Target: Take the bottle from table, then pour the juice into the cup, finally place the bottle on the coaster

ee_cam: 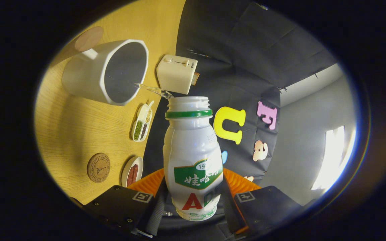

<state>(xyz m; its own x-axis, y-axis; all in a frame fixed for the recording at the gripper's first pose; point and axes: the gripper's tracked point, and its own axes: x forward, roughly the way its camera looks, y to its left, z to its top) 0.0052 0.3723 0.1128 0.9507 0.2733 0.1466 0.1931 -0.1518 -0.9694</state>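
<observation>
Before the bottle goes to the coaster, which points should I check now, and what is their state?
1. Gripper shut on the bottle: ok.
2. Stream lands inside the cup: ok.
3. Bottle empty: cannot tell.
4. Pouring finished: not ok, liquid leaves the mouth.
5. Coaster top free: ok.
6. Way to the coaster past the small dish and divided tray: cannot tell.
</observation>
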